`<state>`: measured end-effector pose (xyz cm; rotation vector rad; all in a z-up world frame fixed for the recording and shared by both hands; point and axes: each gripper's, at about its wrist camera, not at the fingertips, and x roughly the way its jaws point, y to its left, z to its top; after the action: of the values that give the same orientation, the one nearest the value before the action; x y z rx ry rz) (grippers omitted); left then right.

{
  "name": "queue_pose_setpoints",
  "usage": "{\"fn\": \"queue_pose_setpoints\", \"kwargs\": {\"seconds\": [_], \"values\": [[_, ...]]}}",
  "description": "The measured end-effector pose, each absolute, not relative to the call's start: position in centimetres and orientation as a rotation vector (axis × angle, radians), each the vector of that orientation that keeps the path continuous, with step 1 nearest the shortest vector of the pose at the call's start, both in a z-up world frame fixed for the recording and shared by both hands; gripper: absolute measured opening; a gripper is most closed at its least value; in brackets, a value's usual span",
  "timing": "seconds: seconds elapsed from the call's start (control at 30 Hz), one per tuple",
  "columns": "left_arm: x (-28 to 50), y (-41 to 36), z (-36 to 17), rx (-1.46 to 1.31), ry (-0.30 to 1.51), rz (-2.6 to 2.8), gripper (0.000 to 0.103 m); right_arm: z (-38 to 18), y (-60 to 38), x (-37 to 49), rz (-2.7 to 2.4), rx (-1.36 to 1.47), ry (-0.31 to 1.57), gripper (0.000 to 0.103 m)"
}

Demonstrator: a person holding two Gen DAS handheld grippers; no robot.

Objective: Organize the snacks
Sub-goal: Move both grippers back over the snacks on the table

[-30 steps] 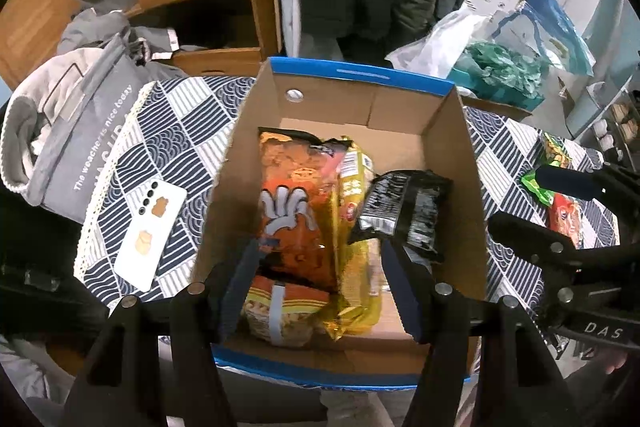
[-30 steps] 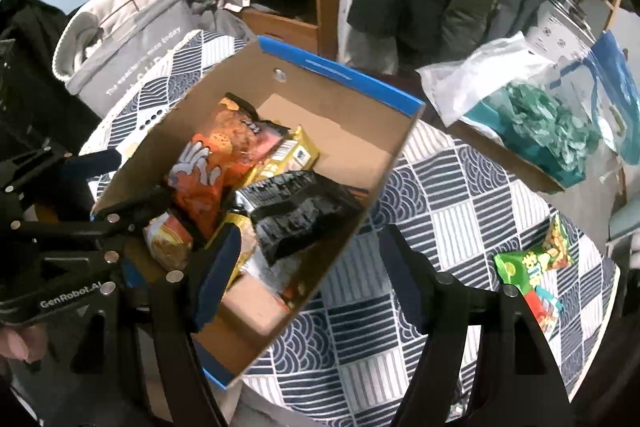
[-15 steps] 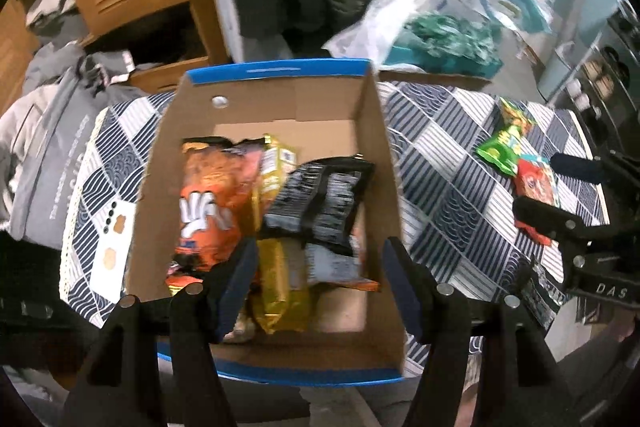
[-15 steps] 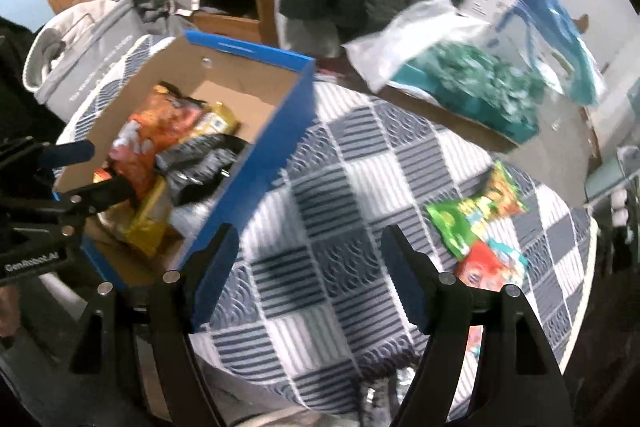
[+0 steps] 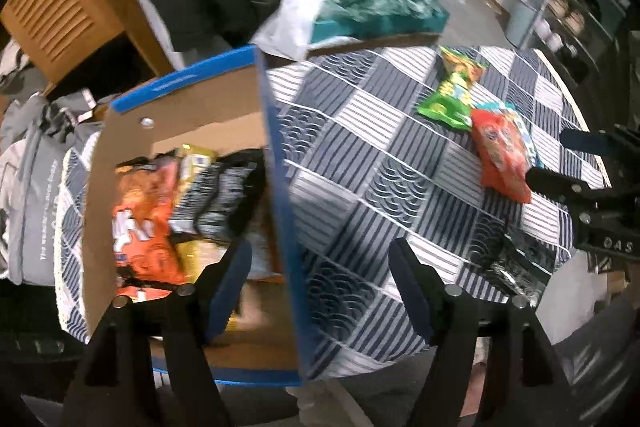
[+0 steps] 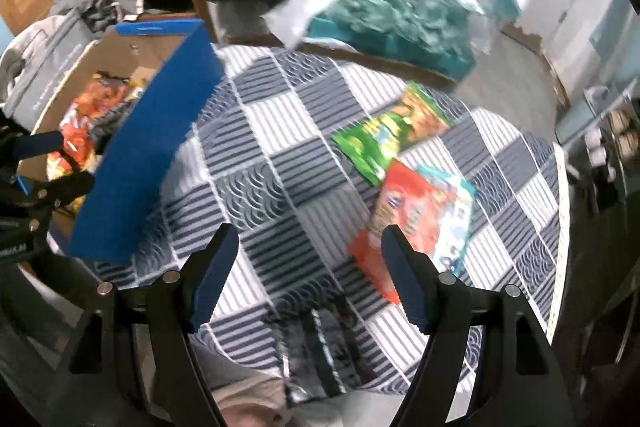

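Checked worktop: red snack bag at 1 o'clock, light, crinkly; pinch its edge, right gripper spread empty.

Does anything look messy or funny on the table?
Yes. The black snack bag lies at the near table edge, seemingly hanging over it. The green bag and red bag lie loose and overlapping on the tablecloth, outside the box.
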<state>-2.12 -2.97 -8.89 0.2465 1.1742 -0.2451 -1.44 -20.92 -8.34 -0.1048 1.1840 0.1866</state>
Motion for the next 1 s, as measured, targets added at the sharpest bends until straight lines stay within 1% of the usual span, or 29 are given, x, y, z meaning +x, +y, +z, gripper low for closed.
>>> {"fn": "queue_pose_setpoints", "kwargs": {"seconds": [0.3,0.5,0.8,1.0], "values": [[-2.5,-7.7,-11.8,0.270,1.265,-0.288,0.073,-11.6,-26.2,-2.0,0.081,-0.032,1.255,0.074],[-3.4,-9.6,-14.0,0.308,1.298,-0.297,0.073,-12.7,-28.4,-4.7,0.073,-0.048,1.287,0.074],[-6.9,-11.9,-15.5,0.307,1.330,-0.338,0.073,-14.4,-30.2,-9.3,0.073,-0.038,1.335,0.074],[-9.2,-13.0,-17.0,0.386,1.327,-0.342,0.073,-14.9,-29.8,-11.5,0.090,-0.083,1.359,0.074]]}}
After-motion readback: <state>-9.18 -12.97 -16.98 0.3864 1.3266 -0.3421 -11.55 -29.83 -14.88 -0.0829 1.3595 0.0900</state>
